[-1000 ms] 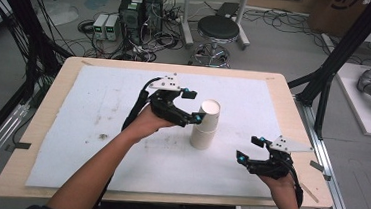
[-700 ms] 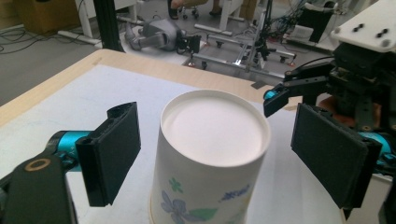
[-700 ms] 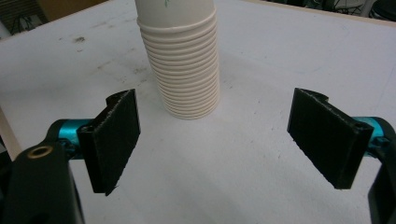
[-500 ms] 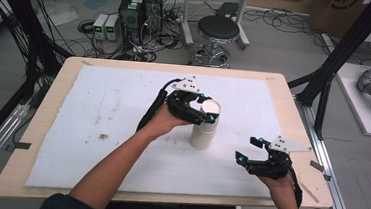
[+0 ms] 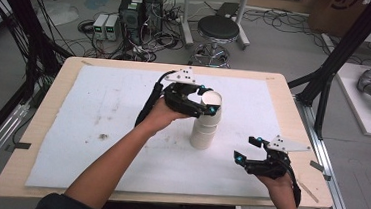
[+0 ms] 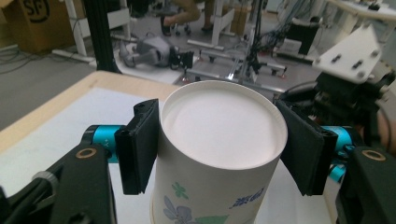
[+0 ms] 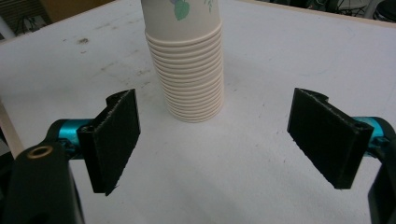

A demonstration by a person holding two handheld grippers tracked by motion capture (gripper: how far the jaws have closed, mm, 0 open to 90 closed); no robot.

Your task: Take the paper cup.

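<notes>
While the left gripper (image 5: 208, 100) is reaching in over the middle of the counter (image 5: 42, 173), its two black pads (image 6: 140, 144) are pressing on opposite sides of the topmost white paper cup (image 6: 219, 154), just under that cup's upturned flat base. Its jaws have just been closing, with the cup between them, and are now clamped on it.

That cup is sitting upside down as the top of a tall stack of nested white paper cups (image 5: 203, 133), standing upright on the white sheet (image 5: 96, 127) covering the counter, slightly right of centre. Green and blue flower print is showing on the top cup's wall in the left gripper view.

The right gripper (image 5: 247, 149) is hovering low near the counter's front right corner, pointing toward the stack, well apart from it. Its jaws are standing wide apart, holding nothing; in the right gripper view the ribbed rims at the stack's foot (image 7: 194, 88) are lying beyond the gap between the pads (image 7: 114, 140), not touching them.
</notes>
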